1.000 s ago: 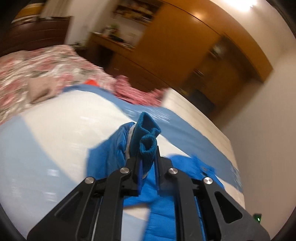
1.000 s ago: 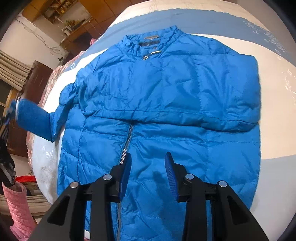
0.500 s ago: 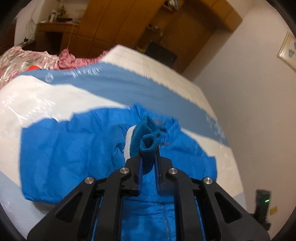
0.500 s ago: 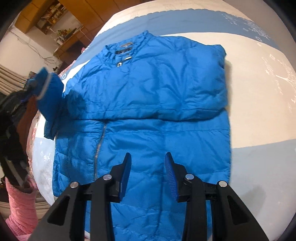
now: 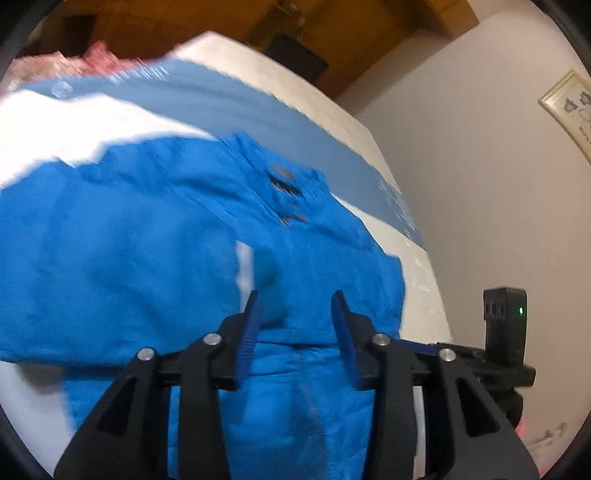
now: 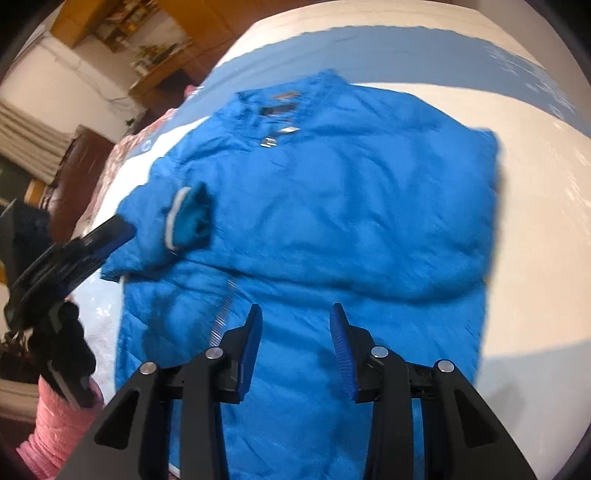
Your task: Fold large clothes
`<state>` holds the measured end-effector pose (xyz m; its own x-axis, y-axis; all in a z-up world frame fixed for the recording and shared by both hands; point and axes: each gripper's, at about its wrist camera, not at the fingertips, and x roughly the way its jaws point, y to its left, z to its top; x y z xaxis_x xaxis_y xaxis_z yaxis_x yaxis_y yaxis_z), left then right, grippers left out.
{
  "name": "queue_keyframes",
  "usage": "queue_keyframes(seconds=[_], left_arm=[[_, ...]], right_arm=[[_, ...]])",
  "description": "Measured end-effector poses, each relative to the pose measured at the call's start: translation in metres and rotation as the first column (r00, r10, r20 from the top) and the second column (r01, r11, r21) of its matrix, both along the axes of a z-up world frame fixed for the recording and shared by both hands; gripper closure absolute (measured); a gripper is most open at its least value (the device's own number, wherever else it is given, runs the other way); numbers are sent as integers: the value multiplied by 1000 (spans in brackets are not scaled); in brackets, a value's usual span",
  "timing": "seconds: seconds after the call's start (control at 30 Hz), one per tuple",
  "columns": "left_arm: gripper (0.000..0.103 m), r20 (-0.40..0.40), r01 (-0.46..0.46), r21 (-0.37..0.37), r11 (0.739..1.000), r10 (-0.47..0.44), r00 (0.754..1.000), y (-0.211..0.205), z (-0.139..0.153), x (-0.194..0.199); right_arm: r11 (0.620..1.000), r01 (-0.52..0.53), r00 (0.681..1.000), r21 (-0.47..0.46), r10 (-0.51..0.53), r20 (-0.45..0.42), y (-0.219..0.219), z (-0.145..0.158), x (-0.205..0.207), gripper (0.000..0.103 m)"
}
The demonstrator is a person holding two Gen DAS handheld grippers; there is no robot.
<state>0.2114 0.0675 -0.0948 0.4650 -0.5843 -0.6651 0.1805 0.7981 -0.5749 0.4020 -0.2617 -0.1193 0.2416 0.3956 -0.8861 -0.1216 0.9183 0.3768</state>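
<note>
Left wrist view, nearest: left gripper [image 5: 295,306], fingers spread, jaws just opened; nothing is pinched. The knit cuff [image 5: 267,273] of the jacket sleeve is seen just ahead of the left-hand finger, free of both pads, w/ a white band at its edge. Beneath and beyond, the blue jacket [image 5: 129,258] is laid flat, front up, collar [image 5: 291,184] at the far end. The picture is blurred, so fine detail can't be read. The jacket is carried by a bed cover [image 5: 110,122] in white w/ blue bands. Farther off: a pale wall w/ a framed picture [image 5: 569,107] at right, wooden cupboards [image 5: 369,26] at the back. The right gripper's body, w/ a green light, is visible at the right edge.

Right wrist view, nearest: right gripper [image 6: 295,325], fingers spread, nothing between them, held over the lower front of the jacket [image 6: 351,221] near its zip [image 6: 221,317]. At left the left gripper [image 6: 125,230] is seen apart from the cuff [image 6: 190,218], which lies on the jacket's chest; one sleeve is folded across the front. A pink sleeve [image 6: 55,424] of the person shows at lower left. Farthest: collar [image 6: 284,99], then the cover's blue band, flowered bedding [image 6: 122,147], a shelf w/ clutter.
</note>
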Motion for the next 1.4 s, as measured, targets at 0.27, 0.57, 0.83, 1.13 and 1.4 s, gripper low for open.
queue_keyframes(seconds=[0.27,0.57,0.83,1.13,1.4], left_arm=[[68,-89,-196,333,922,238,967,64,-33,22],[68,-114,-174,336,926,224,968,59,-55,30],[68,-40,-194,323,926,218,975,60,-15,26],[68,52,-178,326,929,170,984,39,12,38],[68,-12,-92,380,920,104,994,-3,-23,60]], right_arm=[[990,-135,990,49,136,-28,87,-13,64,64],[981,-185,977,64,190,-98,127,-50,95,73],[982,-161,987,99,160,21,97,-12,90,96],[997,48,992,-54,-41,118,-24,27,79,96],[971,219,974,-97,-212,73,-114,6,60,96]])
